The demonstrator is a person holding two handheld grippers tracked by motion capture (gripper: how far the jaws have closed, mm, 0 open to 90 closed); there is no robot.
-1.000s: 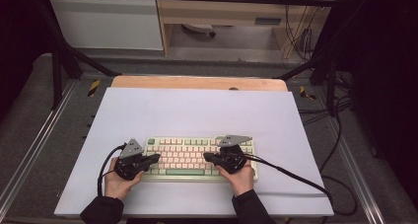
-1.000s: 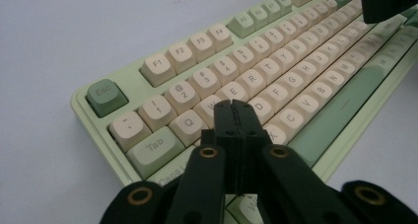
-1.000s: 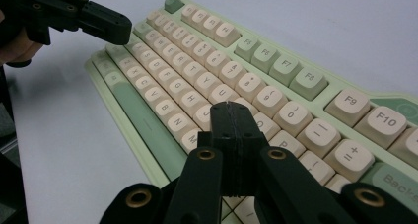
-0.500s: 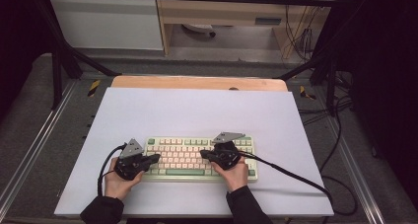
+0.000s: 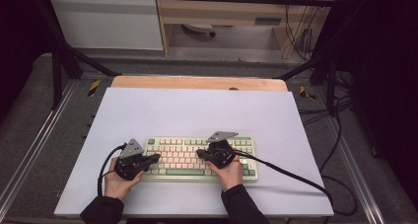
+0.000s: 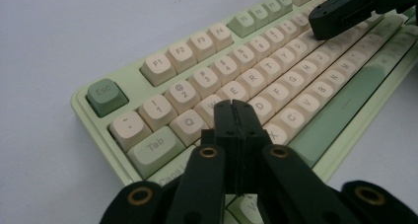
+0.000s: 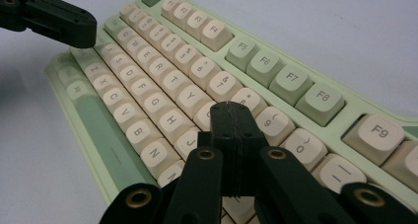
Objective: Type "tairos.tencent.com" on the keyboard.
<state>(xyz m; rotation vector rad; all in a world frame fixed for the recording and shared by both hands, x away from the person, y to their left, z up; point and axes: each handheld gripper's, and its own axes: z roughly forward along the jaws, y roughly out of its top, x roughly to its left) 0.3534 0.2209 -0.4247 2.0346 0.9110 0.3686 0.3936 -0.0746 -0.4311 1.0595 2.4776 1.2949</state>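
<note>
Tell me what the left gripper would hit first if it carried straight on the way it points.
The left gripper, shut, points down and forward over the keyboard. Going straight on, it would probably land first on the letter keys just ahead of its tip, around the E and D keycaps; how high it sits above them is unclear.

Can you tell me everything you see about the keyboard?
The keyboard is pale green with cream keycaps and some green ones: Esc, a few F keys, the long space bar. It looks like plastic and lies flat on the white table, near the person's edge. The shut left tool hovers over its left letters, the shut right tool over the middle ones.
</note>
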